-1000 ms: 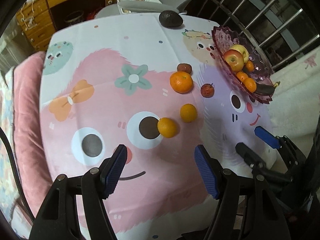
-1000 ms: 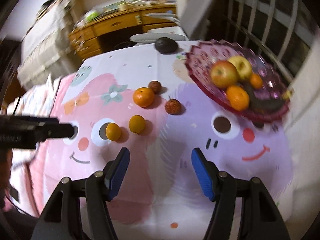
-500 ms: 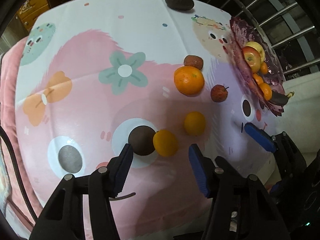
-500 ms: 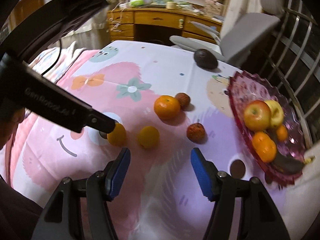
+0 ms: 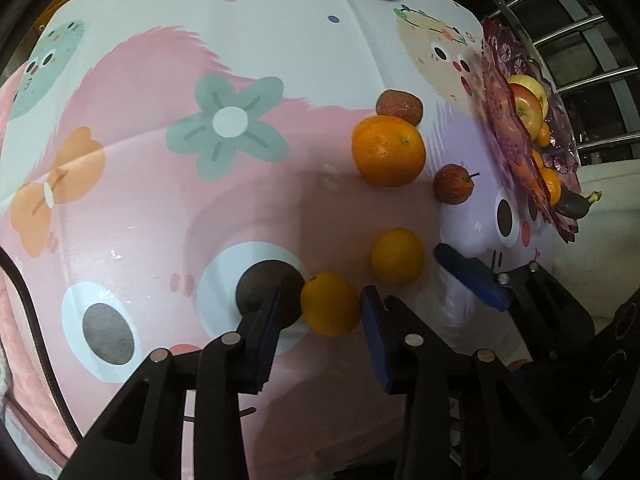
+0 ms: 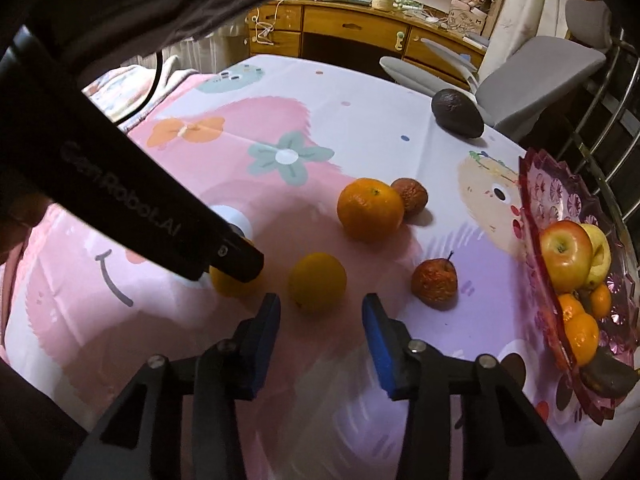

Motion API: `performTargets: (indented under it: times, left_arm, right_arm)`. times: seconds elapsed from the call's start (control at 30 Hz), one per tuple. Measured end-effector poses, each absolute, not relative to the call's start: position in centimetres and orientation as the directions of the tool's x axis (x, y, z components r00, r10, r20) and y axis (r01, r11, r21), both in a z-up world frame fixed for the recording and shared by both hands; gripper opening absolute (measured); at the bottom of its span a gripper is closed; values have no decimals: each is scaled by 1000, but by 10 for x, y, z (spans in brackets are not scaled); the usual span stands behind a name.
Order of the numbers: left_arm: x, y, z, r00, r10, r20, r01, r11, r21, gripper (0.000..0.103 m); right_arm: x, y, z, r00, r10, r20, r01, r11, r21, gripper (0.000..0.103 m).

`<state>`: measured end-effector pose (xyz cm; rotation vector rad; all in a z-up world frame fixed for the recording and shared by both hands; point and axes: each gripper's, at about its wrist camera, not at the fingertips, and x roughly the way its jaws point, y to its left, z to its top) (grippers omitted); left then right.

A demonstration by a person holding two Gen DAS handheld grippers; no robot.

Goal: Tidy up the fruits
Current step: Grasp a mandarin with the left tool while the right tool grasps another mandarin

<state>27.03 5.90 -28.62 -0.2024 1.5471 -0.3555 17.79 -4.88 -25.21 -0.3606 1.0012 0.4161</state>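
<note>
My left gripper (image 5: pixel 320 312) is open, its blue pads on either side of a small orange (image 5: pixel 330 304) on the table, not closed on it. My right gripper (image 6: pixel 320 316) is open just short of a second small orange (image 6: pixel 317 282), which also shows in the left wrist view (image 5: pixel 397 255). A big orange (image 6: pixel 370 209), two wrinkled reddish-brown fruits (image 6: pixel 435 282) (image 6: pixel 409 196) and a dark avocado (image 6: pixel 458 113) lie on the cloth. A purple glass fruit bowl (image 6: pixel 548 240) at the right holds apples and oranges.
The table wears a pink and white cartoon cloth (image 5: pixel 160 160). A grey chair (image 6: pixel 536 72) and a wooden desk (image 6: pixel 352 28) stand beyond the far edge. A metal railing (image 5: pixel 580 40) runs behind the bowl.
Both grippers have moved forward and down toward the table. The left one now has the nearest small orange between its pads; the right one has closed in on the second small orange.
</note>
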Motion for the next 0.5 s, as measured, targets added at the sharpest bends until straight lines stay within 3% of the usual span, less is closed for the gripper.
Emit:
performTargets:
  times: [0.43, 0.5]
  left_arm:
    - [268, 47, -291, -30, -363, -931, 109, 925, -365, 27]
    - [268, 48, -291, -25, -352, -936, 106, 930, -352, 27]
  right_arm:
    - [185, -49, -258, 482, 215, -849, -479, 876, -51, 37]
    - [187, -49, -258, 478, 228, -848, -483, 875, -37, 33]
